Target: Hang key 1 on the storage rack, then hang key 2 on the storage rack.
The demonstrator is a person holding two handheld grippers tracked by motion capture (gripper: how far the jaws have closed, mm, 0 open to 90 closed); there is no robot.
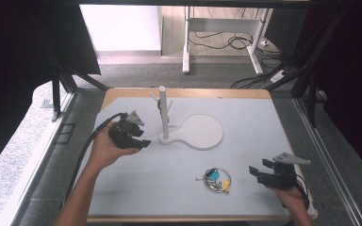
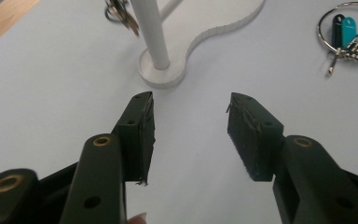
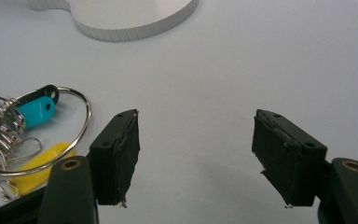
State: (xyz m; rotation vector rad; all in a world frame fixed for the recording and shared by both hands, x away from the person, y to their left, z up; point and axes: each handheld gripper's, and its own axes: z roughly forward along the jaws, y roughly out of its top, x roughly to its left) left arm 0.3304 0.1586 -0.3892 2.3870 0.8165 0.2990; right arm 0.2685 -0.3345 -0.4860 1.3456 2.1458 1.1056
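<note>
A: The steel key ring with teal, black and yellow plastic tags [image 1: 218,179] lies on the table, in front of the white post stand [image 1: 164,117].
B: I see it just left of my right gripper [image 1: 257,173], jaws spread, empty.
A: My left gripper [image 1: 143,140] beside the stand gapes too, gripping nothing.

White stand [image 1: 188,131] on pale grey table [image 1: 245,155]; key ring [image 1: 218,179] tags teal, yellow (one black).
</note>
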